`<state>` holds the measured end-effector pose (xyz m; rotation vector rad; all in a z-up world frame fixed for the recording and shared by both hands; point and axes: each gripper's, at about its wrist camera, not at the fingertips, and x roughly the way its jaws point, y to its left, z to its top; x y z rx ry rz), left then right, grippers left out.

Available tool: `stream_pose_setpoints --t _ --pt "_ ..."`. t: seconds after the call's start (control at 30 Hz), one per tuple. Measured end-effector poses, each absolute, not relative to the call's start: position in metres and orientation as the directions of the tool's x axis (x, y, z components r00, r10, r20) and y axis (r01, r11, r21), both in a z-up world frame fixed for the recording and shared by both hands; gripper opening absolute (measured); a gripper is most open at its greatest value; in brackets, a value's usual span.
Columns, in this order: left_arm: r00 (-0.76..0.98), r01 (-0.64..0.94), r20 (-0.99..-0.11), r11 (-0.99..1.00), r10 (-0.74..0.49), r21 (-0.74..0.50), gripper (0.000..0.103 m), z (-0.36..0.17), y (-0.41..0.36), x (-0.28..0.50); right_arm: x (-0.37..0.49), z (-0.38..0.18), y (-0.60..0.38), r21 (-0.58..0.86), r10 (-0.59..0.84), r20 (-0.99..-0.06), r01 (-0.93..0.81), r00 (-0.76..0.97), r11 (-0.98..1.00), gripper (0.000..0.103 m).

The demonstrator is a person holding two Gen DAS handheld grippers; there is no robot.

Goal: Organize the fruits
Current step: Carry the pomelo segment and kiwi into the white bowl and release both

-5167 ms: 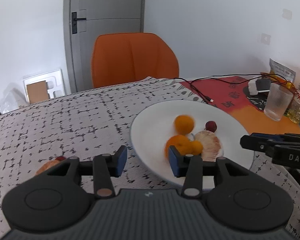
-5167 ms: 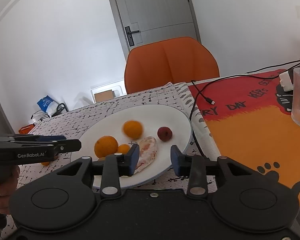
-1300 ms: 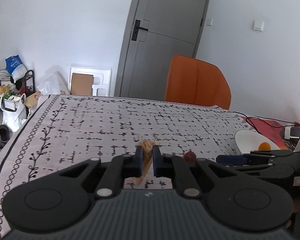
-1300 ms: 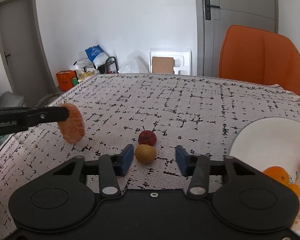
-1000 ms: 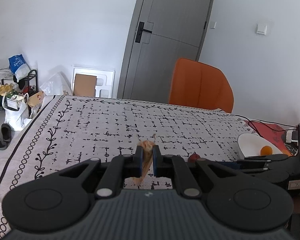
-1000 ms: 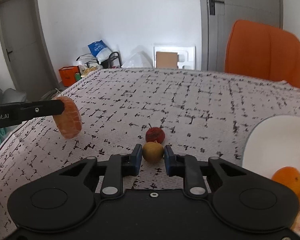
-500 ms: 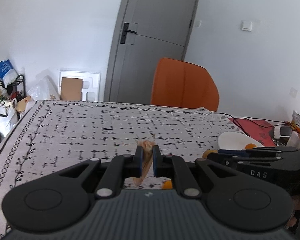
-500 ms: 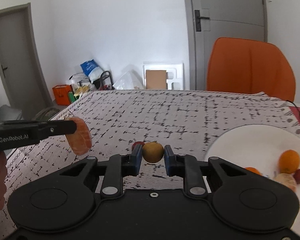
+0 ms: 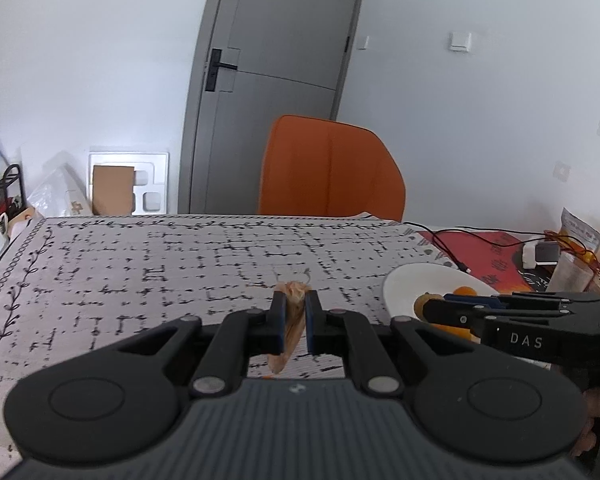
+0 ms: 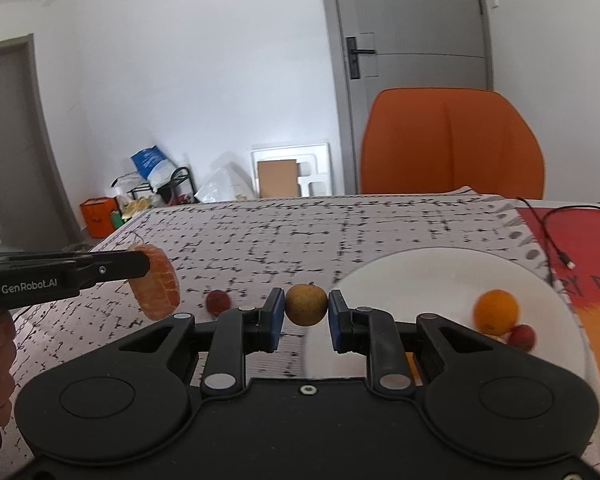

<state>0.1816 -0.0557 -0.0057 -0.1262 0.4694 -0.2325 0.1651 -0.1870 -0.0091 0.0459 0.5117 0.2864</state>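
Clamping a peeled orange piece (image 9: 291,320), the left gripper (image 9: 296,322) hangs above the patterned tablecloth (image 9: 140,272), left of the white plate (image 9: 403,286). Its own camera shows the piece only edge-on; the right wrist view shows the segmented face (image 10: 156,286). The right gripper (image 10: 305,322) is closed on a small yellow-brown fruit (image 10: 305,304) at the plate's (image 10: 419,276) left edge. Only this view shows a red fruit (image 10: 218,301) on the cloth, plus an orange (image 10: 495,312) and another red fruit (image 10: 522,337) on the plate.

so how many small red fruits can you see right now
2: one red fruit lies on the tablecloth left of the right gripper, one on the white plate beside the orange. Others may be hidden.
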Motion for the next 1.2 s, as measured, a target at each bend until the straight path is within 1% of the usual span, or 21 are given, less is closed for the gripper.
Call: stream_pose_setpoints --t 0.53,0.9,0.97,1.0,1.03,1.2 --pt "0.849 0.277 -0.433 0.953 -0.303 -0.125 0.008 0.003 -0.114 0.195 0.151 -0.017 -0.259 0.175 0.197 -0.453 -0.130 0.869 0.976 0.022" --pt "0.833 0.337 -0.435 0.937 -0.343 -0.094 0.008 0.003 -0.153 0.206 0.139 -0.030 -0.299 0.197 0.134 -0.467 -0.045 0.874 0.979 0.022" --pt "0.828 0.343 -0.440 0.935 -0.347 -0.092 0.008 0.002 -0.158 0.210 0.138 -0.031 -0.303 0.205 0.130 -0.464 -0.037 0.876 0.978 0.027" --pt "0.826 0.346 -0.443 0.934 -0.349 -0.090 0.008 0.001 -0.161 0.212 0.137 -0.032 -0.306 0.213 0.127 -0.460 -0.029 0.879 0.977 0.034" --pt "0.824 0.350 -0.446 0.933 -0.351 -0.087 0.008 0.000 -0.163 0.214 0.137 -0.033 -0.309 0.218 0.118 -0.461 -0.017 0.879 0.976 0.038" --pt "0.810 0.377 -0.452 0.922 -0.372 -0.084 0.008 -0.003 -0.176 0.224 0.135 -0.032 -0.321 0.222 0.094 -0.462 0.012 0.882 0.975 0.038"
